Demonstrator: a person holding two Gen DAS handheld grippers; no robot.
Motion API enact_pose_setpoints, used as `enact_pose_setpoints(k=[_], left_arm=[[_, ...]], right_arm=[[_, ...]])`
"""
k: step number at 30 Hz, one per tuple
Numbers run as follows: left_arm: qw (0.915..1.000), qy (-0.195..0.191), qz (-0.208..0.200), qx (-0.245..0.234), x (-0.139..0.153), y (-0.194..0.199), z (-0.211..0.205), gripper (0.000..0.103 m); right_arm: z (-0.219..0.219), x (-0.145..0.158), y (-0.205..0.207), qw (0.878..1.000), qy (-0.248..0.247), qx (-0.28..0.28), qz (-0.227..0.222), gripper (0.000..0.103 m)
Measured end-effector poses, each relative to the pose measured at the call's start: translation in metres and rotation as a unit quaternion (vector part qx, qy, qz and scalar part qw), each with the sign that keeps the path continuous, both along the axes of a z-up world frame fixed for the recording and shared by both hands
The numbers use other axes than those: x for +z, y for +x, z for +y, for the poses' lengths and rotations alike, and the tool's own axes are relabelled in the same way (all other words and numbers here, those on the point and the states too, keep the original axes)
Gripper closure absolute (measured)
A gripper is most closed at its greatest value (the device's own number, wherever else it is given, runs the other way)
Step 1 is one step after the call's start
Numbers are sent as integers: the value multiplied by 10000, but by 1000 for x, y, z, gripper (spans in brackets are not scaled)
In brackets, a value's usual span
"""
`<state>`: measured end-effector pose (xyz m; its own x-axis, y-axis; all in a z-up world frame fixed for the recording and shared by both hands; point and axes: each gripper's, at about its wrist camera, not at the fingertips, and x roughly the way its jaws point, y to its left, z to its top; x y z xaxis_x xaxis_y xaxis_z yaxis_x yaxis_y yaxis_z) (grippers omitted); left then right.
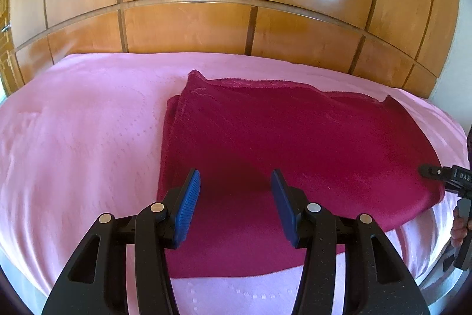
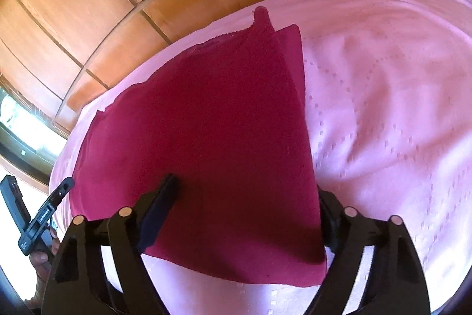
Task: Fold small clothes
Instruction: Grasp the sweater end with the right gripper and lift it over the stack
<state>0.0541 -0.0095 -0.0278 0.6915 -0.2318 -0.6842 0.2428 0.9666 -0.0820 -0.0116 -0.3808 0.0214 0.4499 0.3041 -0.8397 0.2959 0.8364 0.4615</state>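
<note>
A dark red folded cloth (image 1: pixel 295 138) lies flat on the pink bedspread (image 1: pixel 73 138); two layers show at its far left corner. My left gripper (image 1: pixel 236 182) is open and empty, its blue pads (image 1: pixel 188 197) spread just above the cloth's near edge. In the right wrist view the same cloth (image 2: pixel 206 123) fills the middle. My right gripper (image 2: pixel 244 194) is open; its left finger (image 2: pixel 160 208) rests over the cloth, its right finger (image 2: pixel 330 214) is partly hidden behind the cloth's right edge. The right gripper also shows in the left wrist view (image 1: pixel 436 173), at the cloth's right edge.
A wooden panelled headboard or wardrobe (image 1: pixel 206 5) stands behind the bed. The pink bedspread (image 2: pixel 383 108) stretches wide beside the cloth. The left gripper's body and the person's hand (image 2: pixel 41 226) show at the lower left of the right wrist view. A window (image 2: pixel 17 120) is at the left.
</note>
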Motion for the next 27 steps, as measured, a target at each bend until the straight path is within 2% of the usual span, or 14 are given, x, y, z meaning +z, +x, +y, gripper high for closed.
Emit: enact_pose_setpoints(k=[3, 5, 7, 12, 17, 22, 24, 27], left_arm=[[10000, -64, 20, -67, -1, -4, -2, 54], [9999, -79, 57, -104, -2, -4, -4, 54], [9996, -121, 199, -170, -6, 0, -4, 54], [9978, -279, 521, -303, -17, 8, -2, 54], [9935, -744, 743, -436, -19, 16, 9, 54], [9807, -1585, 1026, -502, -16, 25, 29, 59], [9739, -1933, 1087, -492, -14, 27, 41, 59], [9678, -2244, 1077, -371, -10, 27, 60, 59]], right_arm=[[1, 1, 1, 9999, 69, 92, 47, 44], [2, 3, 5, 9996, 234, 141, 35, 66], [7, 10, 5, 9995, 247, 175, -18, 70], [15, 39, 11, 9974, 548, 181, -427, 74], [47, 79, 31, 9912, 693, 545, -987, 76], [101, 99, 59, 9818, 819, 1103, -1309, 77], [132, 101, 70, 9768, 816, 1427, -1374, 77], [177, 94, 83, 9700, 807, 1861, -1337, 77]])
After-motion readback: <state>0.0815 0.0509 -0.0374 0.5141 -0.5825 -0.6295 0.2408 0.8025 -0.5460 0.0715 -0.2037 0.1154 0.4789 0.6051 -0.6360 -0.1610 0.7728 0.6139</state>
